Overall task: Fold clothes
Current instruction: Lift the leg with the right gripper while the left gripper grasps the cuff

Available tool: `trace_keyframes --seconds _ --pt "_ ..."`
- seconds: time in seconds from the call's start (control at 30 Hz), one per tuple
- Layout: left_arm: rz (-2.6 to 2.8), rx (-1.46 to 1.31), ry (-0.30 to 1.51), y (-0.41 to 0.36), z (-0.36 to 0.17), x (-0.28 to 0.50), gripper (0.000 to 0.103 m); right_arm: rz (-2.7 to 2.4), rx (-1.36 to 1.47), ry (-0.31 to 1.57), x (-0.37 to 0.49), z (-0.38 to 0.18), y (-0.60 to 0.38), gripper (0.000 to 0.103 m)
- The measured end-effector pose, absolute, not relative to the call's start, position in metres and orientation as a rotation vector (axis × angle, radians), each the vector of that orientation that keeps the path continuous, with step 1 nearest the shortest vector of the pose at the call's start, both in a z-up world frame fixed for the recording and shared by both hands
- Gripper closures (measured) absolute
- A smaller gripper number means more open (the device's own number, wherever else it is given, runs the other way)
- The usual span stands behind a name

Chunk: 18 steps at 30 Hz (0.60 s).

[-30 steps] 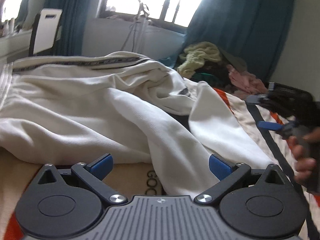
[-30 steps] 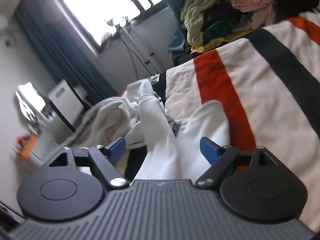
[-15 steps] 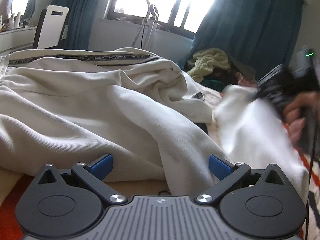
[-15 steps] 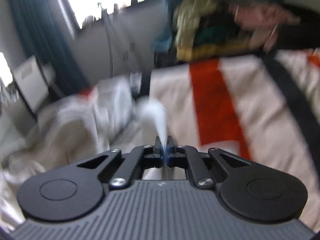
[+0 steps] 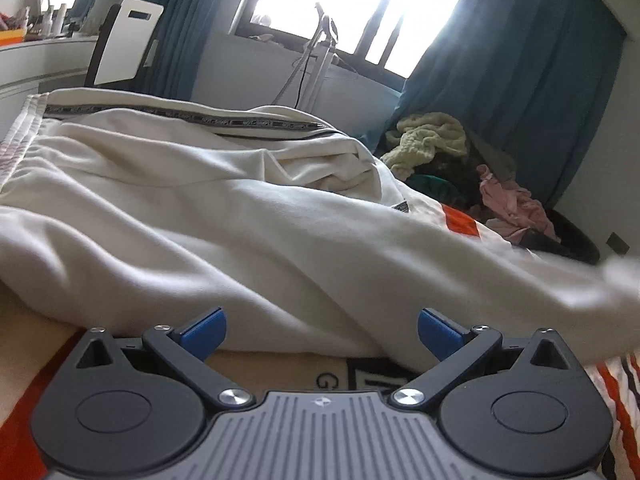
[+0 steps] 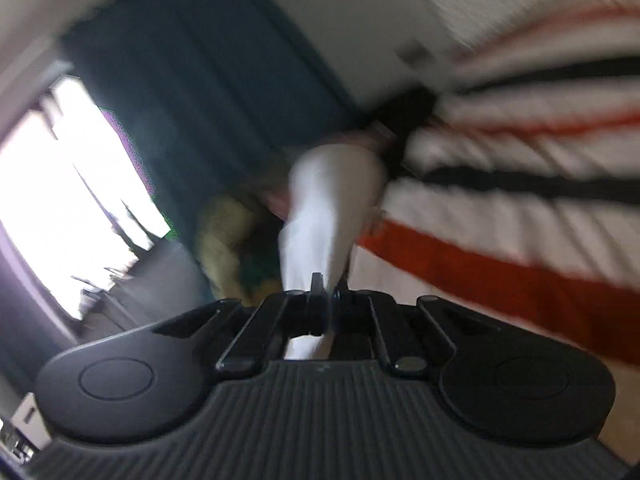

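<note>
Right gripper (image 6: 320, 300) pinches the cream garment (image 5: 240, 240); left gripper (image 5: 320, 330) gapes wide, empty.

right view motion-blurred — white garment (image 5: 248, 240) end smeared, cut off right.

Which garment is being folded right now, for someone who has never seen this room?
On the striped bedspread, below the window, lies the cream garment, spread wide. A dark lettered band along its far edge sets it apart from the clothes pile by the curtain. The right gripper pinches one end.
</note>
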<state>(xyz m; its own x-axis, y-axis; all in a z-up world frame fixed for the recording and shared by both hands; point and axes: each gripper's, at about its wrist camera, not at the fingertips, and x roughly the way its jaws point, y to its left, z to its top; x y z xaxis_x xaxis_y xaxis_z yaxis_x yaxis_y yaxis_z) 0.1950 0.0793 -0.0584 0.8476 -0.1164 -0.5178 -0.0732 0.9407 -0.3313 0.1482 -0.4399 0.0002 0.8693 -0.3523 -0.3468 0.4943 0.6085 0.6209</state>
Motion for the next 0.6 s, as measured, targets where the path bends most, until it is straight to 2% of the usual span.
trace_keyframes --seconds 0.1,0.2,0.43,0.53,0.57,0.6 --pt "-0.013 -0.39 0.599 0.086 -0.063 0.193 0.0 -0.547 0.879 0.397 0.126 -0.061 -0.46 0.095" --pt "0.005 -0.465 0.641 0.098 -0.07 0.191 0.0 -0.52 1.008 0.503 0.115 -0.1 -0.468 0.095" --pt "0.091 -0.726 0.713 0.148 -0.082 0.185 0.0 -0.423 1.064 0.512 0.1 -0.111 -0.468 0.094" --pt "0.163 -0.869 0.687 0.18 -0.081 0.171 0.001 -0.417 1.132 0.51 0.1 -0.113 -0.471 0.092" --pt "0.187 -0.91 0.671 0.19 -0.08 0.166 0.001 -0.417 1.15 0.507 0.098 -0.114 -0.472 0.089" --pt "0.212 -0.951 0.656 0.201 -0.08 0.161 0.001 -0.418 1.17 0.503 0.096 -0.114 -0.473 0.079"
